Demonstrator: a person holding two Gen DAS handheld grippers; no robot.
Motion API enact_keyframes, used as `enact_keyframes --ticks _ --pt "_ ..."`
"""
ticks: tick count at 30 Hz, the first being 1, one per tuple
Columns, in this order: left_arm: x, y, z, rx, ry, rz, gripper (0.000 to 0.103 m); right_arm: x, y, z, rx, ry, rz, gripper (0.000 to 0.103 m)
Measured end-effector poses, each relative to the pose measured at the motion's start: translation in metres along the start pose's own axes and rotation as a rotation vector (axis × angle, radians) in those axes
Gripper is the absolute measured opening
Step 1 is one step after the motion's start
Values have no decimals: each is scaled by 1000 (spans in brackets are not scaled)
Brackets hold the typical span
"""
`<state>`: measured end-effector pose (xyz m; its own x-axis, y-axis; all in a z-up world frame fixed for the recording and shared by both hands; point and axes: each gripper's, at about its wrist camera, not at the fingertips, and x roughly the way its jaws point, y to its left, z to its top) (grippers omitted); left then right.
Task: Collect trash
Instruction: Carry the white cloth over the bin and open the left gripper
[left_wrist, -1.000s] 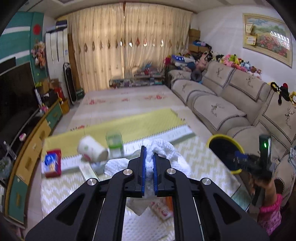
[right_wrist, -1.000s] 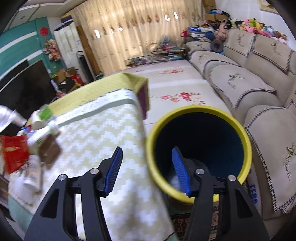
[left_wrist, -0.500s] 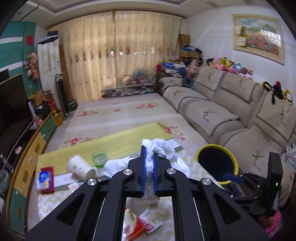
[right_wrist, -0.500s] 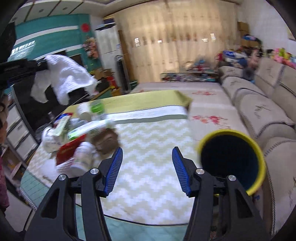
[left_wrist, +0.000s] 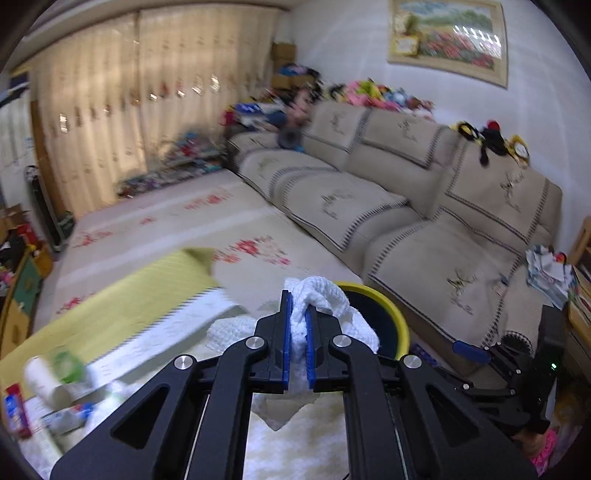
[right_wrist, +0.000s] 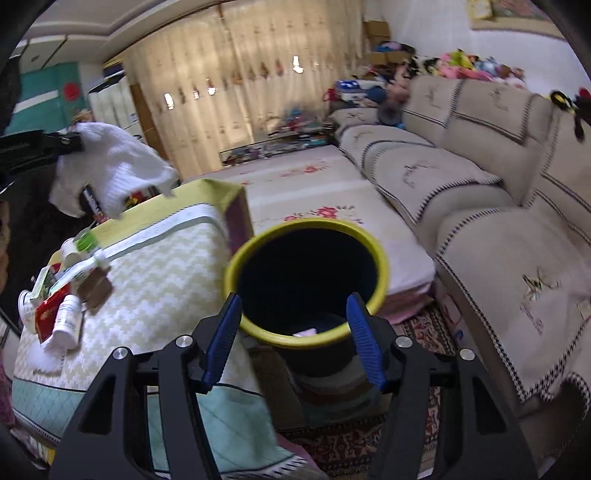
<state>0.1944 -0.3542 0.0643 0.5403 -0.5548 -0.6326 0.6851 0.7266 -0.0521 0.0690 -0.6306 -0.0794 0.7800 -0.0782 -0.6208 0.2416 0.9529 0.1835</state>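
Observation:
My left gripper (left_wrist: 298, 317) is shut on a crumpled white paper towel (left_wrist: 325, 299) and holds it in the air above the table, just left of the bin. The towel also shows in the right wrist view (right_wrist: 114, 170), high over the table's far left. The yellow-rimmed dark bin (right_wrist: 306, 280) stands beside the table's right edge; it shows behind the towel in the left wrist view (left_wrist: 384, 321). My right gripper (right_wrist: 293, 328) is open and empty, with its fingertips to either side of the bin's near rim.
Loose trash lies on the table's left: a white bottle (right_wrist: 68, 317), a red packet (right_wrist: 46, 317), a paper cup (left_wrist: 46, 380) and wrappers. The zigzag tablecloth (right_wrist: 166, 280) covers the table. A beige sofa (right_wrist: 498, 206) runs along the right.
My left gripper has carried the towel to the right, towards the bin. My right gripper has swung back from the table towards the bin, which now fills the gap between its fingers.

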Motion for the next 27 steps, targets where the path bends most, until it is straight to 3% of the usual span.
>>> enact_keyframes --ticks 6,11,12,15,17,22,27 --pt "105 -41 6 27 151 -73 7 -2 -27 -5 38 0 -31 57" --pt "183 -61 -1 40 259 -74 8 3 -41 -9 66 7 -46 60" --pt "197 -64 -2 39 282 -72 12 4 -44 -9 72 10 -47 60" --pt "231 -67 -9 31 358 -74 40 5 -49 -10 82 15 -50 60" --pt "246 -69 -12 18 380 -72 42 6 -51 -10 86 18 -50 60" --pt "215 -61 -11 -1 336 -76 50 10 -49 -12 87 29 -42 60" --pt "111 -46 -11 -24 164 -60 72 18 -28 -14 63 49 7 60"
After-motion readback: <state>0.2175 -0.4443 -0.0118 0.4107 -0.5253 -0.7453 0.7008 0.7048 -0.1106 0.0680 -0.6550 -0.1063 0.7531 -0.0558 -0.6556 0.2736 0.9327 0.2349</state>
